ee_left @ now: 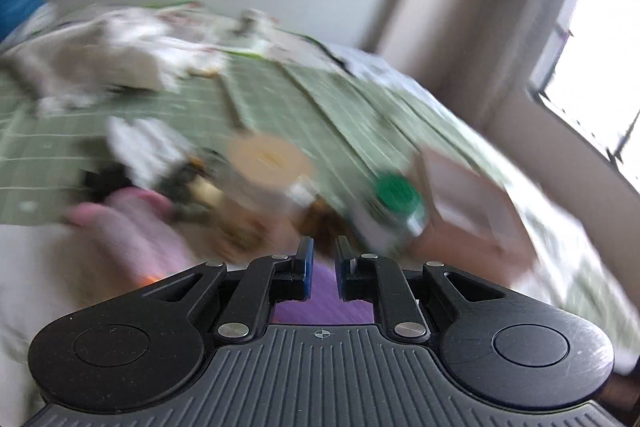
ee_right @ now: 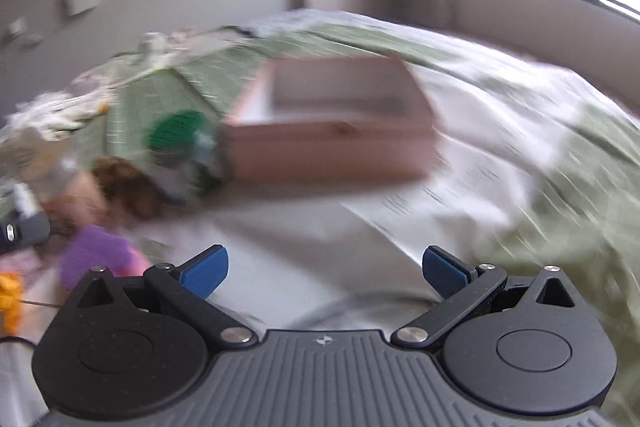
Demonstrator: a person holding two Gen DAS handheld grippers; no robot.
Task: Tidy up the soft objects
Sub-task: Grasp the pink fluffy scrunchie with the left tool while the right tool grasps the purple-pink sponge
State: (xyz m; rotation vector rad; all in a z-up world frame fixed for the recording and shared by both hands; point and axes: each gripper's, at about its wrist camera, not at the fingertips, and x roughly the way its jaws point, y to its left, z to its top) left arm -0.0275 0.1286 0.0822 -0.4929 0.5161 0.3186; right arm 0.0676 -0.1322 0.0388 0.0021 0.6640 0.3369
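Hovering left gripper (ee_left: 323, 247): it is pointing down at the bed with its blue pads standing close together, a narrow gap between them and nothing pinched in that gap.
Right gripper (ee_right: 324, 267): its jaws are standing wide apart and are holding nothing, with only pale sheet showing between the pads.
Purple soft thing (ee_left: 324, 303): it is lying under the left gripper and showing behind the finger bases; in the right wrist view it is sitting low on the left of the bed (ee_right: 96, 259). I cannot tell whether the left gripper is touching it.
Pink soft thing (ee_left: 128, 223): it is lying near the bed edge, left of the left gripper, too blurred to name.
Brown fuzzy thing (ee_right: 128, 187): it is resting just beside the green-lidded jar (ee_right: 176, 127).
Pink box (ee_right: 332, 147): it is sitting open on the bed, just beside the jar, and its inside is looking bare.
Green checked cover (ee_left: 280, 99): it is stretching across the bed under everything.
White crumpled cloth (ee_left: 120, 59): it is lying heaped at the far side.
Sharpness: both views are smearing, so small things are staying unreadable.
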